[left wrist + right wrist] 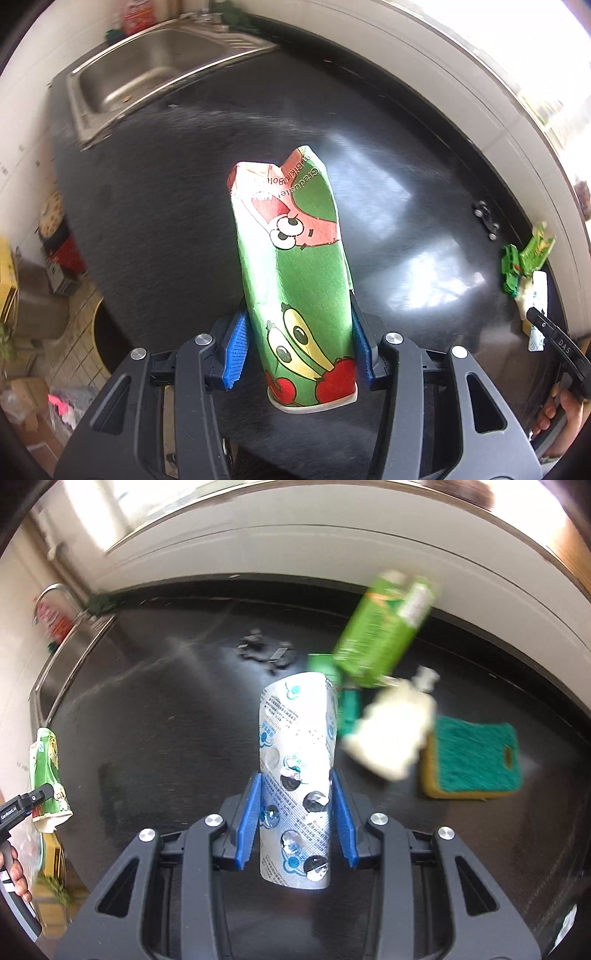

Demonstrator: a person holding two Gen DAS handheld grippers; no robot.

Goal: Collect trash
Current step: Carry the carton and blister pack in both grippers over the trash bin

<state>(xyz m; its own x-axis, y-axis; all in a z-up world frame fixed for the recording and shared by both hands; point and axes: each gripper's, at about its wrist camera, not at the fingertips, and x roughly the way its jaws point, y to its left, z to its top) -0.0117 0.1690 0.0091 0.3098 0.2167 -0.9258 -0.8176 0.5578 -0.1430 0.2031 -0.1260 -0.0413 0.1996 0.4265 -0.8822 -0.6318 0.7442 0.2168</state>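
Observation:
My left gripper (299,343) is shut on a crushed green paper cup (295,266) with cartoon fruit, held above the black counter (166,221). The cup also shows at the left edge of the right wrist view (50,771). My right gripper (295,812) is shut on a silver used blister pack (295,775), held above the counter. A green carton (384,631) and a crumpled white plastic bottle (391,731) lie on the counter ahead of it, to the right; both also show far right in the left wrist view (535,251).
A steel sink (147,70) is set in the counter's far left end. A green and yellow sponge (476,757) lies right of the bottle. A small dark toy car (266,651) sits mid-counter. A round bin opening (107,339) shows on the floor, left of the counter.

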